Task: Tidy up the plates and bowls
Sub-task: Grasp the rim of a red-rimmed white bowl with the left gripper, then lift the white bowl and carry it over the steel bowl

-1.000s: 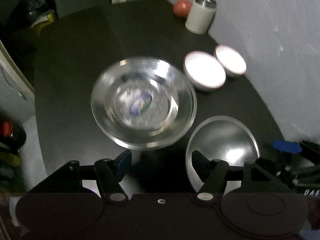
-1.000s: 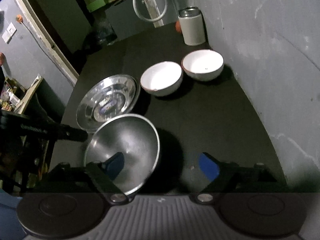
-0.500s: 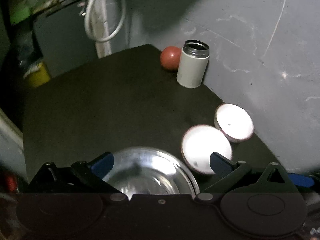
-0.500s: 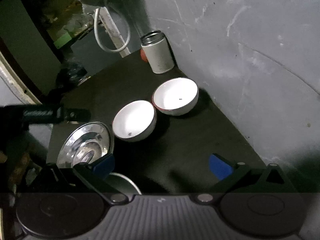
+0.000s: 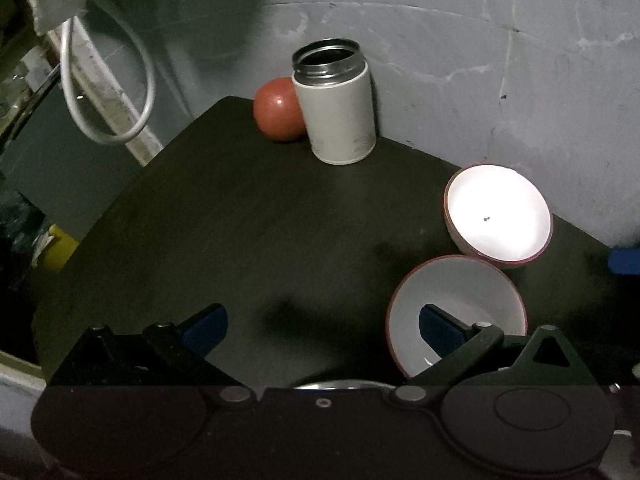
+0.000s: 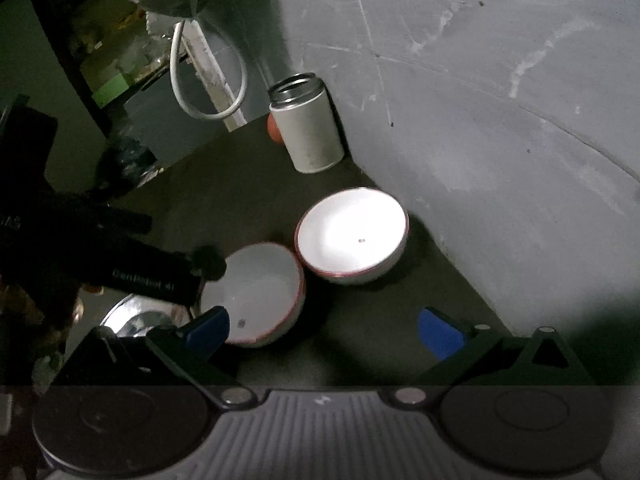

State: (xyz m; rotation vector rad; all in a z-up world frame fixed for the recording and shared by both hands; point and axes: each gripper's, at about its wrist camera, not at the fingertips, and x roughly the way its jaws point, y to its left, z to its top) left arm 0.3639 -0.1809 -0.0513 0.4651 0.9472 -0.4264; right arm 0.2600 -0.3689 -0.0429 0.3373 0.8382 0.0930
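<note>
Currently both grippers hang spread wide and empty above the dark round table [image 5: 240, 220]: the left gripper [image 5: 320, 326] over bare tabletop, the right gripper [image 6: 322, 330] just beside the near white red-rimmed ceramic bowl [image 6: 256, 292]. That bowl touches the far white red-rimmed bowl [image 6: 352, 232] by the grey wall [image 6: 500, 120], and a shiny steel plate [image 6: 136, 320] peeks out beside them.

Dark tabletop [image 5: 248, 216] stood against a grey plastered wall [image 5: 500, 80], scratched and scuffed with pale marks. A white cable [image 5: 149, 92] hung looped from a pale post [image 5: 120, 96] at the far left. Lighting was dim, with one bright patch toward the wall.
</note>
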